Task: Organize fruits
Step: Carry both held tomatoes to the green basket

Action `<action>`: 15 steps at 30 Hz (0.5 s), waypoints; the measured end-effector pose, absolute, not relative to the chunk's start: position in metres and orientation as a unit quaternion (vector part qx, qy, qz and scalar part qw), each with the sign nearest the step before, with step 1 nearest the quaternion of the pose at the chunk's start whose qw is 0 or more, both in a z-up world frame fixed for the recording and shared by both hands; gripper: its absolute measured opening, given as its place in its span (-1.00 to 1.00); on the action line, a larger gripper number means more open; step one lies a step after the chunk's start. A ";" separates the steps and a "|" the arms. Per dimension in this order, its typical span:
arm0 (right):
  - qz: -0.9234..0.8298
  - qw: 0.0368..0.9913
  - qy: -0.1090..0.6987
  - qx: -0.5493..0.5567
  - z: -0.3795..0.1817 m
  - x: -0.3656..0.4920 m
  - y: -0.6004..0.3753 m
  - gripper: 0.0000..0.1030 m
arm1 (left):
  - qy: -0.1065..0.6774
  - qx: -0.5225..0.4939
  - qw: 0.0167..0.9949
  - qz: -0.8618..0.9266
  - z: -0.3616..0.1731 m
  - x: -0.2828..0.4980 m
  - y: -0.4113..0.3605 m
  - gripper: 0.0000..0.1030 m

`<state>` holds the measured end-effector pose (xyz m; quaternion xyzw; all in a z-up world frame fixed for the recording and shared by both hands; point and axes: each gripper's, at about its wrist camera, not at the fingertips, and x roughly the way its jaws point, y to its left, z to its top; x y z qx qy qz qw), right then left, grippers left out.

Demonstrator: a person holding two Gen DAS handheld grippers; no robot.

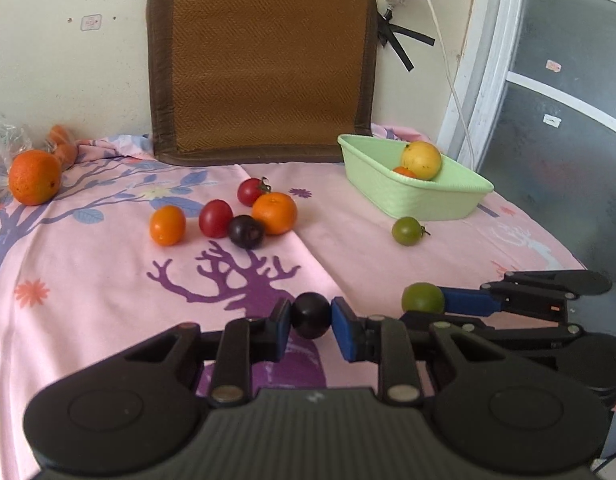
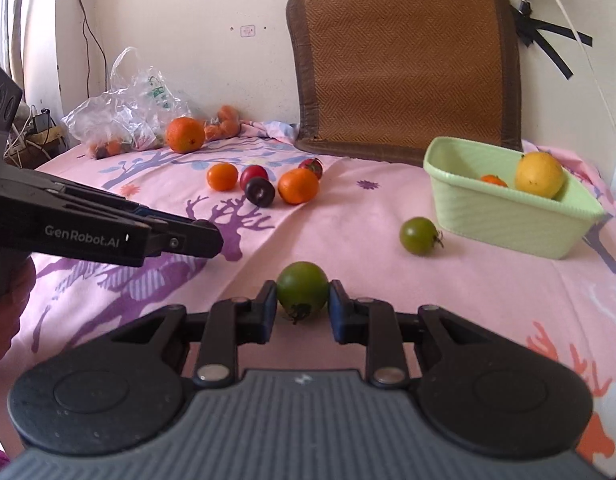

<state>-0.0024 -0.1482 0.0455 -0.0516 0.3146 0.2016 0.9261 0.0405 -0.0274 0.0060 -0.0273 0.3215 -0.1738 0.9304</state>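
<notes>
Clamping dark plum: left gripper | right gripper grasping green tomato | basket at 2 o'clock

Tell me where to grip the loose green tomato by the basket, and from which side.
Grip the loose green tomato across its round middle, pads on its left and right. Its stem points right toward the basket, so keep the pad clear of it if possible. Come from the near, open side over the cloth; the basket crowds the far right.
</notes>
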 end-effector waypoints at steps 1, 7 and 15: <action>0.201 0.926 0.316 -0.048 0.045 -0.004 -0.151 -0.42 | 0.327 -0.024 0.929 -0.174 0.004 0.042 -0.032 -0.55; 0.203 0.926 0.316 -0.037 0.046 -0.005 -0.155 -0.38 | 0.329 -0.001 0.931 -0.159 -0.001 0.042 -0.043 -0.52; 0.215 0.928 0.301 -0.040 0.050 -0.001 -0.161 -0.43 | 0.326 -0.003 0.929 -0.172 0.014 0.052 -0.054 -0.56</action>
